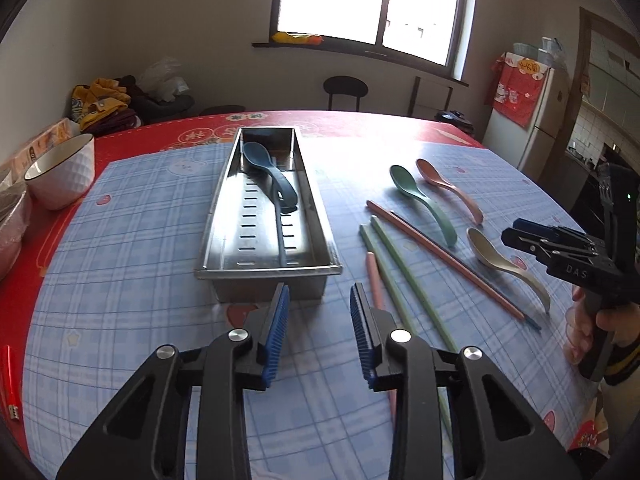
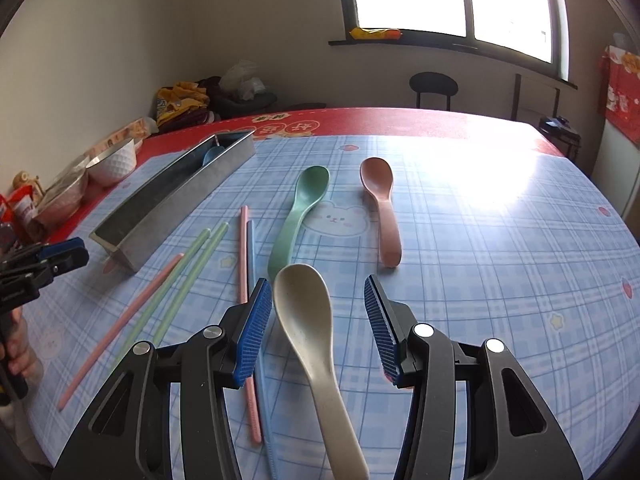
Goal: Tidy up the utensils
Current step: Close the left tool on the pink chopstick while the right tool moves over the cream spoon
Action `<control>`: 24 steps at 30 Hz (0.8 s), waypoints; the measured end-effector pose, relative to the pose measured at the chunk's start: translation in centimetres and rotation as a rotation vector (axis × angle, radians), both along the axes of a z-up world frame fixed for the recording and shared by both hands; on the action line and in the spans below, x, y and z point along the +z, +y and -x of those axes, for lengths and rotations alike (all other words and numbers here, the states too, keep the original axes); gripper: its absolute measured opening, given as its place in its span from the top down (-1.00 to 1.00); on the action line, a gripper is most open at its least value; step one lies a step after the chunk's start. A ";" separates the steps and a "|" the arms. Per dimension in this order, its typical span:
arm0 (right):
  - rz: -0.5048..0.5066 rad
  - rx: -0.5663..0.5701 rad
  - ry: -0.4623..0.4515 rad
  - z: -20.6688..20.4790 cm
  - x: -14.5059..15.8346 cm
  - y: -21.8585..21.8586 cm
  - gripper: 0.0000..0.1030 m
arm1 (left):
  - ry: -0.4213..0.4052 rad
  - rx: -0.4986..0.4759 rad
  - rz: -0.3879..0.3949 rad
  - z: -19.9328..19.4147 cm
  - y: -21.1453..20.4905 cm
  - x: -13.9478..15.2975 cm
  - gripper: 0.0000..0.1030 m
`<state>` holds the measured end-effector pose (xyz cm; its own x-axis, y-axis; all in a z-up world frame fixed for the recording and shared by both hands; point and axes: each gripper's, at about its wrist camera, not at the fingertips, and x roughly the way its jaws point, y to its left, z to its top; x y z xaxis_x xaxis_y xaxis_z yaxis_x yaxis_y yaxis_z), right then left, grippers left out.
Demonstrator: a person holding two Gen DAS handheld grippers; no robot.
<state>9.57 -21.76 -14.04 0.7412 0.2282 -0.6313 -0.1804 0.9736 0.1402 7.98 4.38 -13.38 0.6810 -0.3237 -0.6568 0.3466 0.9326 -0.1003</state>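
Observation:
A steel utensil tray (image 1: 224, 200) holds a blue spoon (image 1: 272, 176) and a blue chopstick; it also shows in the right wrist view (image 2: 176, 196). Green (image 2: 300, 216), pink (image 2: 382, 208) and beige (image 2: 308, 332) spoons lie on the blue plaid mat, with green (image 2: 180, 280), pink (image 2: 120, 328) and pink-and-blue (image 2: 243, 256) chopsticks beside them. My left gripper (image 1: 319, 300) is open and empty, just short of the tray's near end. My right gripper (image 2: 316, 300) is open, its jaws on either side of the beige spoon's bowl, apart from it.
A white bowl (image 1: 60, 172) and foil-wrapped dishes (image 1: 12, 216) stand at the table's left edge on the red cloth. A red object (image 1: 10, 380) lies at the near left. Chairs (image 1: 346, 90) stand beyond the far edge.

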 end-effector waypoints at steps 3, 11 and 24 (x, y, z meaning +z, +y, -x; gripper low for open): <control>-0.030 -0.015 0.011 0.1 -0.2 -0.7 0.08 | 0.041 -0.051 -0.019 0.5 -1.7 -0.9 0.46; -0.111 -0.017 0.037 0.0 -0.6 -1.8 0.08 | 0.106 -0.118 -0.121 0.7 -4.3 -3.0 0.55; -0.161 0.012 0.065 -0.3 -1.1 -1.8 0.08 | 0.100 -0.111 -0.177 0.4 -5.4 -3.8 0.54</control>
<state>9.91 -23.59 -15.15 0.6964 0.3389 -0.6326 -0.1777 0.9354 0.3056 7.62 -1.02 -17.20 0.5763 -0.2667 -0.7725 0.4442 0.8956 0.0222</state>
